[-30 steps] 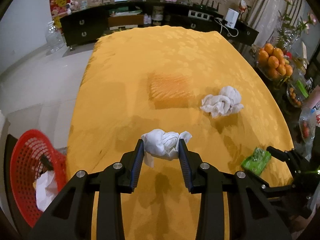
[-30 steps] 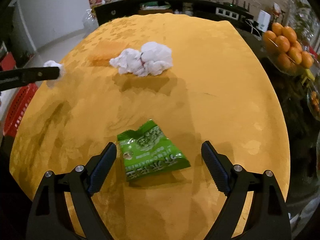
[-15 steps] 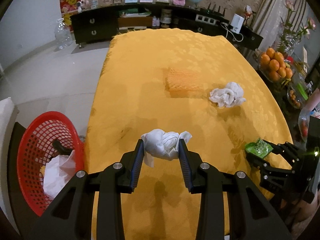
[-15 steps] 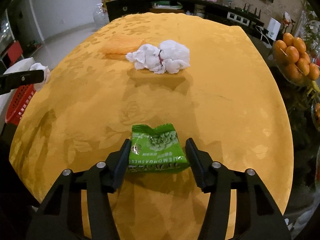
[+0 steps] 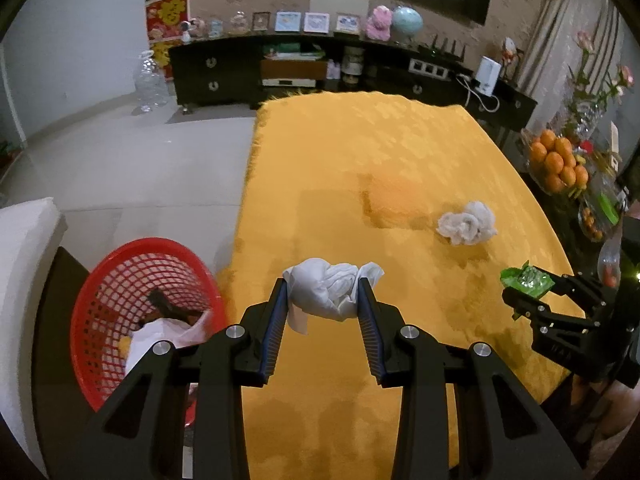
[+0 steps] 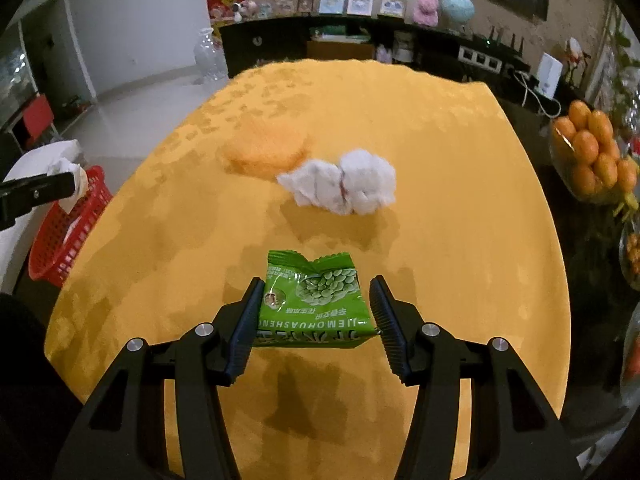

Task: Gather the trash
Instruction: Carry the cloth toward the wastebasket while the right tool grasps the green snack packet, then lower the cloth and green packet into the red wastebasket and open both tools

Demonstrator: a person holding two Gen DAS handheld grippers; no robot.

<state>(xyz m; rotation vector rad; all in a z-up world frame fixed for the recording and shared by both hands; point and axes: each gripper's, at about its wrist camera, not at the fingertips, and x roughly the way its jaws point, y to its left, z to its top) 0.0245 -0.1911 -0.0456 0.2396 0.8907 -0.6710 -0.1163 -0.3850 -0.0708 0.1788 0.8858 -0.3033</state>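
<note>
Above the yellow bench (image 5: 360, 152), the left gripper (image 5: 323, 304) clenched a crumpled white tissue (image 5: 328, 292); the right gripper (image 6: 316, 308) pinched a glossy green snack packet (image 6: 316, 300), slightly creased.

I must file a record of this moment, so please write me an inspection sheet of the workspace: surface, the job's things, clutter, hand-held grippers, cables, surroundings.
Surface: table with yellow cloth; a raised patch shows under it near the middle.
Job's things: white tissue wad in the left hand-held gripper; green snack packet in the right hand-held gripper; crumpled tissue lying loose on the cloth; red basket beside the table, trash already inside.
Clutter: nothing seen besides the trash.
Grippers: left shut on the wad; right shut on the packet, lifted off the cloth.
Cables: white cable on the dark sideboard.
Surroundings: oranges at right; picture frames on the sideboard.
</note>
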